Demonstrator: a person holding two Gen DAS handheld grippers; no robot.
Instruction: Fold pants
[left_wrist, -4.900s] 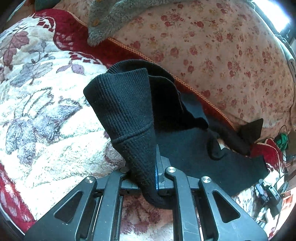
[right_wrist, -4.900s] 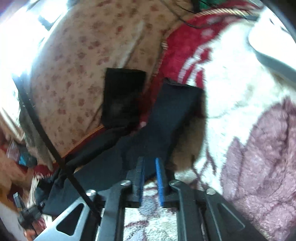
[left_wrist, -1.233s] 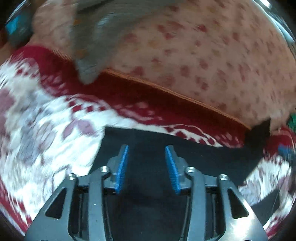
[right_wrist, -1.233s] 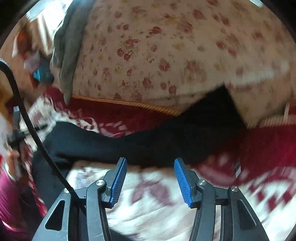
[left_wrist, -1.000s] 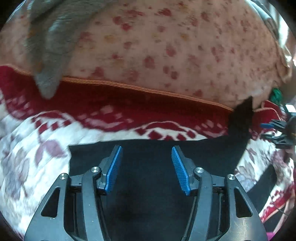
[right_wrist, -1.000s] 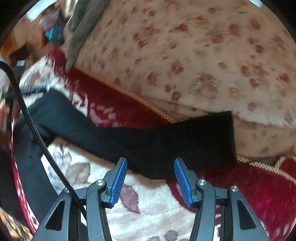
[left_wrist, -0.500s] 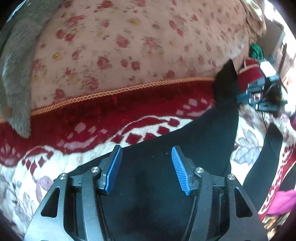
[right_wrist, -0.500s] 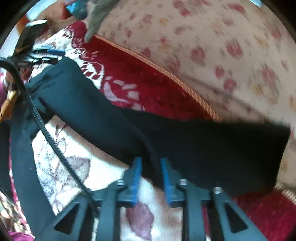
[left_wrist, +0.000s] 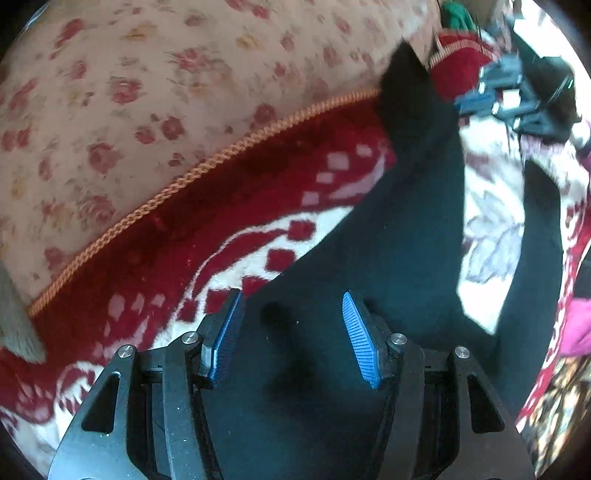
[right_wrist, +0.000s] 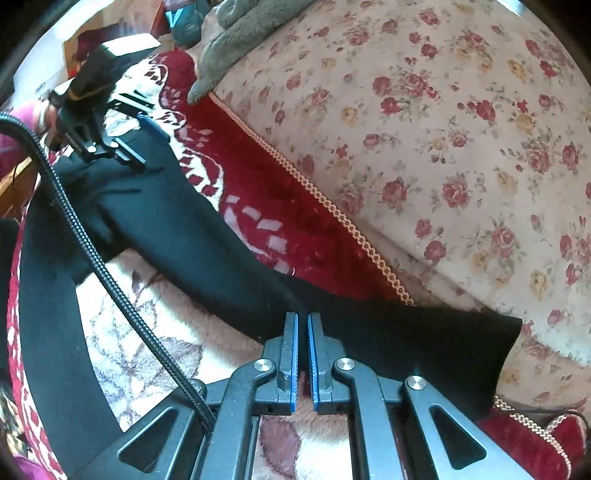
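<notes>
The black pants (left_wrist: 402, 236) lie spread on a red and white patterned blanket (left_wrist: 207, 258). My left gripper (left_wrist: 291, 332) is open and empty, its blue pads just above the waist end of the pants. In the right wrist view one pant leg (right_wrist: 207, 251) runs from the waist at the far left to its cuff (right_wrist: 472, 343) at the right. My right gripper (right_wrist: 302, 354) is shut on the near edge of that leg, close to the cuff. The left gripper also shows at the far left of the right wrist view (right_wrist: 122, 140).
A floral cream quilt (right_wrist: 443, 129) is bunched along the far side of the blanket (right_wrist: 280, 206). A grey fleece garment (right_wrist: 236, 33) lies on the quilt's far left. A black cable (right_wrist: 92, 254) hangs across the right wrist view. The second pant leg (left_wrist: 535, 258) trails off to the right.
My right gripper has closed from wide open onto the edge of the pant leg near the cuff. My left gripper stays open and has swung rightward over the waist end.
</notes>
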